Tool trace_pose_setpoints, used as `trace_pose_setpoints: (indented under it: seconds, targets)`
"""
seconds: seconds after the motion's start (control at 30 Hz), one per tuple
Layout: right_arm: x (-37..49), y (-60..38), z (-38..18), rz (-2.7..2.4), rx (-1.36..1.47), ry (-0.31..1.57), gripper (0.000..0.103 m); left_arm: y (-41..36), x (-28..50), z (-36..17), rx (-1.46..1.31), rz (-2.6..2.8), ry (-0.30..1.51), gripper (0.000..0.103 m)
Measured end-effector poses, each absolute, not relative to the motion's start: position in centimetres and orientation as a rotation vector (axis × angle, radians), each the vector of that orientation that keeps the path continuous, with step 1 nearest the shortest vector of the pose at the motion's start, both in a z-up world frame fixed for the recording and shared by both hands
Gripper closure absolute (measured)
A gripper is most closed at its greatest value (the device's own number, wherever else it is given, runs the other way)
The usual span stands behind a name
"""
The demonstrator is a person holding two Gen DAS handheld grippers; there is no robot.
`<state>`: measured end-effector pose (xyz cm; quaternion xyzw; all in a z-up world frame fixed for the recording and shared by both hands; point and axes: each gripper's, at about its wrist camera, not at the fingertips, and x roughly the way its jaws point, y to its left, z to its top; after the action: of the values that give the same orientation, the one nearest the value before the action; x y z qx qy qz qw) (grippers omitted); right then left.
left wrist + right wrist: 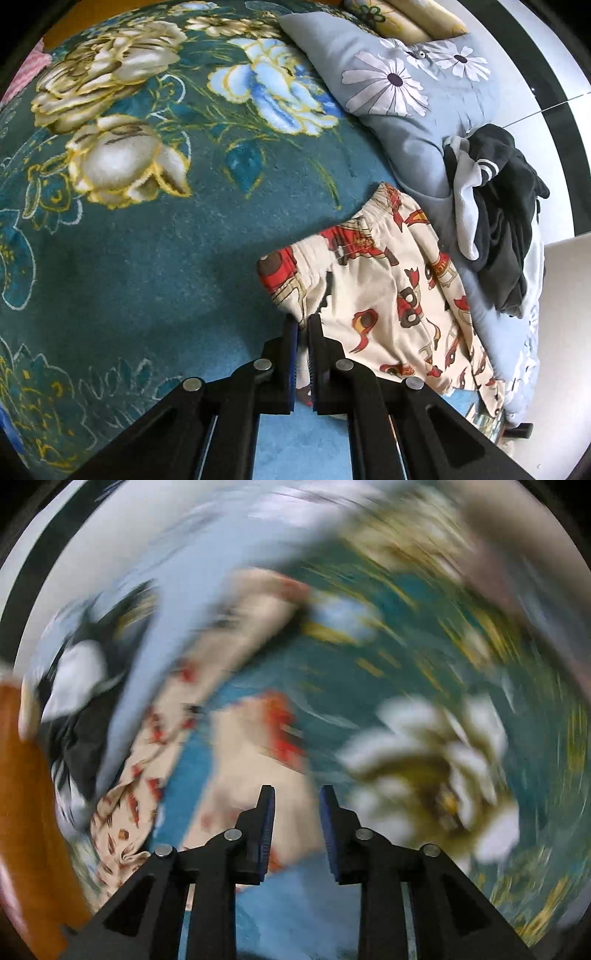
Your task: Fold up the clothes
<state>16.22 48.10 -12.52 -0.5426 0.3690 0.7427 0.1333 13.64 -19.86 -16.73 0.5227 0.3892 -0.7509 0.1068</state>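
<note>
A bed covered by a teal blanket (pixel 155 258) with large cream and blue flowers fills both views. On it lie cream pyjama shorts (pixel 388 295) printed with red cartoon figures, waistband gathered. They spread ahead and to the right of the left tongs (pixel 303 325), whose blue-padded jaws are clenched on the near edge of the fabric, a fold of it pinched between them.

In the right wrist view, which is heavily motion-blurred, the same shorts (pixel 236 746) lie just ahead and to the left of the right tongs (pixel 297 805); those jaws stand apart and released, with nothing between them.

Beyond the shorts, further right of the left tongs, a dark grey and white garment (pixel 495 214) lies crumpled on a pale blue pillow (pixel 391 110) with white daisies. A yellow floral pillow (pixel 406 18) sits beyond that, at the far end. Right of the pillows runs a white wall with a black band (pixel 546 74).
</note>
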Motion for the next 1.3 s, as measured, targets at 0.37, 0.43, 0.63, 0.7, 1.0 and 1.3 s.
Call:
trace_pose_setpoints:
  seconds: [0.37,0.43,0.63,0.7,1.0,1.3]
  targets:
    - [18.1,47.6,-17.4,1.96,-1.424,1.705,0.101,-19.4,13.0,-14.3,1.501,-2.281,1.149,0.098]
    - [18.2,48.3,-15.6,1.981,-1.32,1.729,0.101,-19.2,13.0,-13.1,1.479,-2.325,1.166,0.098]
    - [21.0,49.9,-2.8,2.279,-1.103,1.504,0.101,-17.5,15.4,-9.8,1.49,-2.488,1.165,0.097]
    - [22.7,49.5,-0.1,2.316,-1.114,1.357,0.101,-17.3,16.2,-10.4,1.533,-2.482,1.119,0.097]
    - [14.1,47.6,-6.8,2.154,-1.53,1.019,0.101,-16.9,14.0,-14.2,1.614,-2.332,1.073,0.097]
    - [11.0,48.0,-12.3,2.192,-1.581,1.182,0.065,-17.0,12.6,-15.6,1.642,-2.272,1.05,0.097]
